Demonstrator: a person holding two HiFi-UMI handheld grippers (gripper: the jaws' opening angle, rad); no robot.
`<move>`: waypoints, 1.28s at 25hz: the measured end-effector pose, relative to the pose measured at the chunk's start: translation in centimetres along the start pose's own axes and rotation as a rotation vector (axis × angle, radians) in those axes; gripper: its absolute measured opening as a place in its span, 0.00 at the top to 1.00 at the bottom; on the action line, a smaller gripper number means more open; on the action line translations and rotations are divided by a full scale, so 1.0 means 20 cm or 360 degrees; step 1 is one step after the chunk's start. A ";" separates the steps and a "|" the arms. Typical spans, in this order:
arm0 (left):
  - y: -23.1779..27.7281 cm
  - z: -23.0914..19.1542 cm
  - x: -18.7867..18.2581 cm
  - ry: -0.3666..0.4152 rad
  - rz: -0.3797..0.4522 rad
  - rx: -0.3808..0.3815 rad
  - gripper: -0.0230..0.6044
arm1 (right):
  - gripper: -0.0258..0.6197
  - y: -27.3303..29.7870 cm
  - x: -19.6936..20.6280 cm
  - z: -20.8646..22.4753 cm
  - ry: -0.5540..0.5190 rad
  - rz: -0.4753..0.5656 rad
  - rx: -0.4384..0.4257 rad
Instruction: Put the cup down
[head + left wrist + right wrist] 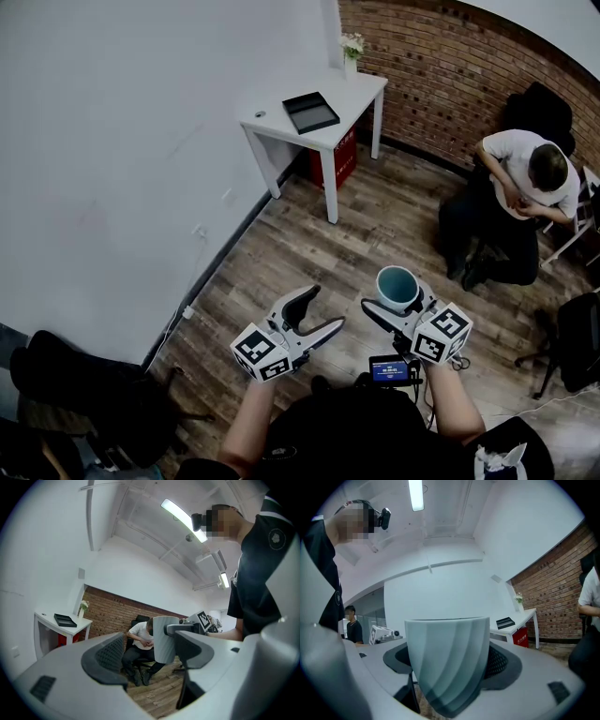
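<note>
Left gripper [322, 310] is held level, jaws apart with nothing between them. Right gripper [401, 302] is held level, jaws clamped on the cup [397, 284].

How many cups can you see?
1. The cup is gripped upright between the right gripper's jaws, up in the air over the wooden floor. The left gripper is open and empty. Another cup could be hidden somewhere out of view.

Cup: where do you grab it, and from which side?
Grip the cup by its round wall, coming level from the side, one jaw on each flank, as the right hand-held gripper does now. It stands upright, shows no handle and narrows toward the base, so the sides offer the best hold.
</note>
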State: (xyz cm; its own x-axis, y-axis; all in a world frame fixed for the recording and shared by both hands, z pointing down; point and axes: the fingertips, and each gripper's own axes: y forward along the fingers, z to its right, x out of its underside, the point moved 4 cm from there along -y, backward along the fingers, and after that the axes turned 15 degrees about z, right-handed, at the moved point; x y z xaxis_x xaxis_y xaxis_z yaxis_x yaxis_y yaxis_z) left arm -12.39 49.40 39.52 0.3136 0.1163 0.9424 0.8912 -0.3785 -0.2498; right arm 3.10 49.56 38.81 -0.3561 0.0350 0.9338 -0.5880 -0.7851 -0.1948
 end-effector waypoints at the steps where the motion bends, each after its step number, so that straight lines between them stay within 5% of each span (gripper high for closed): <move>1: 0.00 0.00 0.00 -0.0018 0.0007 -0.0004 0.41 | 0.35 0.00 0.00 0.00 0.0002 -0.0002 -0.0001; 25: 0.16 0.01 0.06 -0.0038 0.0009 -0.0065 0.42 | 0.35 -0.09 -0.02 0.18 0.0053 0.0002 -0.0006; 32: 0.29 0.00 0.11 -0.0007 0.0021 -0.0153 0.22 | 0.35 -0.16 -0.04 0.34 0.0076 0.0003 -0.0017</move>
State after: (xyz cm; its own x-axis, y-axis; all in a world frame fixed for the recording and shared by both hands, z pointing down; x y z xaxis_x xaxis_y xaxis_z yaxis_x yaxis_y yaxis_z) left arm -6.53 47.52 40.23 0.3264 0.1147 0.9383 0.8516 -0.4664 -0.2393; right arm 10.23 47.93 40.65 -0.3913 0.0632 0.9181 -0.5951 -0.7784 -0.2001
